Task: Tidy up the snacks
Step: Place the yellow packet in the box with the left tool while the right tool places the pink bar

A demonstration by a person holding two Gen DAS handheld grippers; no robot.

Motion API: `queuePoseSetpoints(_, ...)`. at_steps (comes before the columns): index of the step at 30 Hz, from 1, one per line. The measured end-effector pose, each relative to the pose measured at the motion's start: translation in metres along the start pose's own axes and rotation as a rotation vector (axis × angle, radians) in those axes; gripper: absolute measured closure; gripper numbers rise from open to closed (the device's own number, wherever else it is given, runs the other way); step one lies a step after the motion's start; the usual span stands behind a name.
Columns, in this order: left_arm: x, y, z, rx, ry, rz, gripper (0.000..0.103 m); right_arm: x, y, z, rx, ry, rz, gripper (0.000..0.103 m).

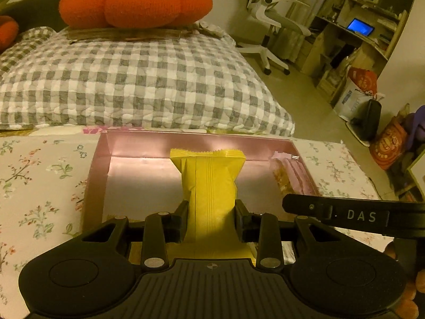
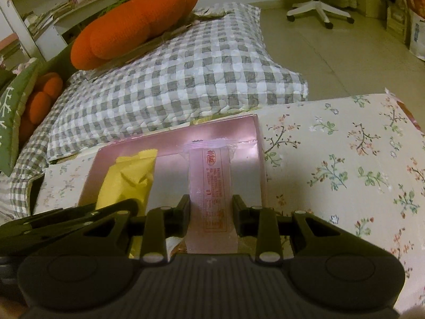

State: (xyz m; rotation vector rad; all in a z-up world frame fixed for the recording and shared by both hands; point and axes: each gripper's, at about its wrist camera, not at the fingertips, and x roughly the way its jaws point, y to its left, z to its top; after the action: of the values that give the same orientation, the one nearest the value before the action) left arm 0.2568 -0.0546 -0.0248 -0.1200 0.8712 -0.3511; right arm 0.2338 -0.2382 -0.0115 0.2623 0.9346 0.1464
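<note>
A pink open box (image 1: 186, 141) lies on a floral cloth. My left gripper (image 1: 211, 216) is shut on a yellow snack packet (image 1: 209, 180) and holds it over the middle of the box. At the box's right wall sits a pink snack packet (image 1: 292, 172). In the right wrist view my right gripper (image 2: 211, 212) is shut on that pink snack packet (image 2: 212, 183), held over the right side of the pink box (image 2: 239, 127). The yellow packet (image 2: 127, 180) shows to its left, with the left gripper's black arm under it.
A grey checked quilt (image 1: 138, 85) lies behind the box with an orange pumpkin cushion (image 1: 135, 2) on top. The floral cloth (image 2: 345, 164) stretches to the right of the box. A white office chair (image 1: 268, 21) and shelves stand across the floor.
</note>
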Motion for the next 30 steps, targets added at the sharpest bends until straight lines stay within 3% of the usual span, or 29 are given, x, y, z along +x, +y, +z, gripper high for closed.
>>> queuePoseSetpoints(8,0.02,0.001,0.003,-0.01,0.006,0.006,0.07,0.013,-0.003,0.006,0.015,0.006,-0.01,0.074)
queuePoseSetpoints(10,0.021,0.001,0.002,-0.003,-0.008,0.005,0.067,0.013,-0.002,0.006,0.017,0.004,-0.012,0.072)
queuePoseSetpoints(12,0.021,0.0,0.002,-0.001,-0.01,0.0,0.055,0.01,-0.001,0.007,0.023,-0.008,-0.019,0.068)
queuePoseSetpoints(14,0.018,-0.002,0.001,0.005,-0.01,-0.007,0.044,0.007,-0.002,0.007,0.032,-0.021,-0.015,0.056)
queuePoseSetpoints(30,-0.031,-0.013,-0.021,0.035,-0.021,-0.009,0.028,-0.038,0.004,-0.007,0.011,-0.044,-0.024,0.038)
